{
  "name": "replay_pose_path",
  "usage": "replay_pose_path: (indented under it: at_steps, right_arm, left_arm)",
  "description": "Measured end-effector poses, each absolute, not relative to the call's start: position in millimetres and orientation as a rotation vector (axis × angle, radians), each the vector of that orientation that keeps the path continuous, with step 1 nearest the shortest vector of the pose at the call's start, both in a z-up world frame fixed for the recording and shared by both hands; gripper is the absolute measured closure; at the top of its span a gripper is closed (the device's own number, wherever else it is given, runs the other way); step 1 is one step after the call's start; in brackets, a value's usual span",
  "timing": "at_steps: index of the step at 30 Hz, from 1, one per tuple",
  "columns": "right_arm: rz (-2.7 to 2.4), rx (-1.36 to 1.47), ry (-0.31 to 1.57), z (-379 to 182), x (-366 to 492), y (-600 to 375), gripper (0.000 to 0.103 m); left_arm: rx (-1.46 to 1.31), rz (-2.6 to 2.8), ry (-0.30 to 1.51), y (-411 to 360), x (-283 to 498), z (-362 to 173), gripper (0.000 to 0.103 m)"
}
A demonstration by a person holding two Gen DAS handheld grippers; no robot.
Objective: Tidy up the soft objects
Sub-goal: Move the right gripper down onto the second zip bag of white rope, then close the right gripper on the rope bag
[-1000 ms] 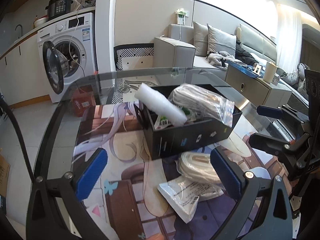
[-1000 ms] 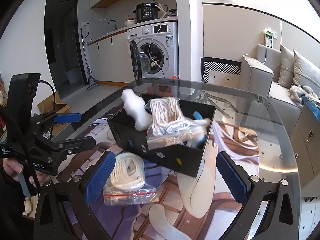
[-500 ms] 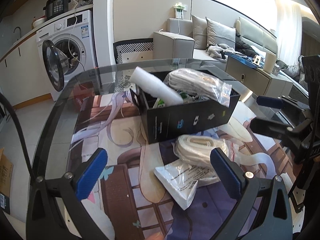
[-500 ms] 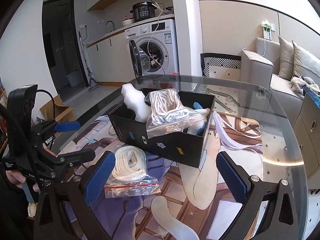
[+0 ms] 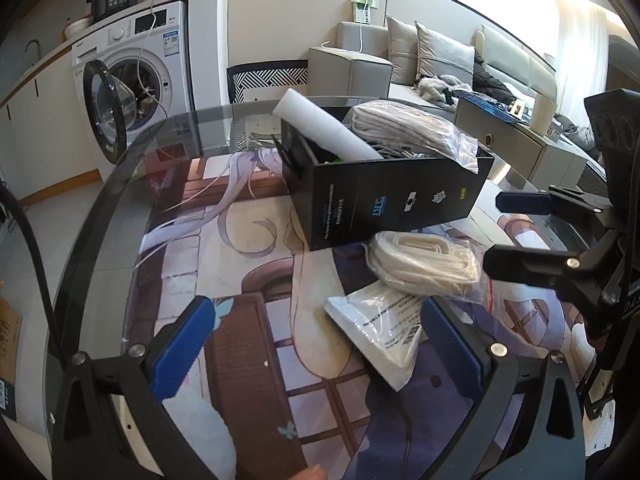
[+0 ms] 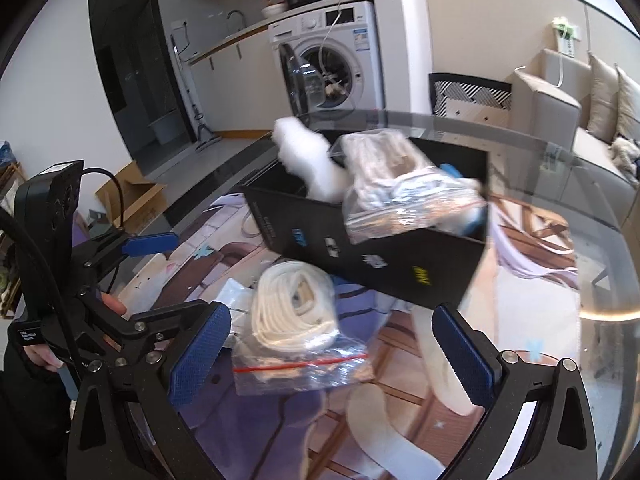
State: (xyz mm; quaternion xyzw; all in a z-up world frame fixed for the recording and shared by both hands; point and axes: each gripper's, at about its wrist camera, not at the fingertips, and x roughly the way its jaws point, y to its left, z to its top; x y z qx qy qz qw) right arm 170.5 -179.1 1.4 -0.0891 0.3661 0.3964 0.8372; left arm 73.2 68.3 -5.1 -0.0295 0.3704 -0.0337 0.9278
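Nearest: left gripper (image 5: 320, 344) spread wide, nothing between its two blue pads; right gripper (image 6: 332, 354) likewise wide and empty, hovering over one zip bag of white cord (image 6: 298, 320) that lies flat on the glass table (image 5: 120, 184); one flat white packet (image 5: 380, 328) touches that bag on its near side. Beyond, one black box (image 5: 396, 200) holds one white foam roll (image 5: 324, 128) and one bagged grey cord bundle (image 5: 408, 124); farthest, one washing machine (image 5: 136, 68), door open.

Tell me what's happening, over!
Both grippers, left and right, open, empty. Bagged white cord on table beside black box. White packet alongside.
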Motion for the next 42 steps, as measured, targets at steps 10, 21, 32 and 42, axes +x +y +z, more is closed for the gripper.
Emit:
replay_pose_path:
  at_steps: [10, 21, 32, 42]
  right_arm:
    - [0.852, -0.244, 0.831, -15.0, 173.0, -149.2, 0.001]
    - [0.851, -0.283, 0.893, -35.9, 178.4, -130.7, 0.027]
    - [0.883, -0.262, 0.841, -31.6, 165.3, -147.9, 0.058]
    - [0.896, -0.220, 0.774, -16.1, 150.7, -177.7, 0.071]
  left_arm:
    - [-0.125, -0.037, 0.748, 94.4, 65.9, -7.5, 0.000]
    - [-0.141, -0.046, 0.755, 99.3, 67.6, -11.2, 0.000]
    - [-0.118, -0.054, 0.770, 92.0, 70.9, -10.9, 0.000]
    - [-0.096, -0.093, 0.785, 76.1, 76.4, -7.8, 0.000]
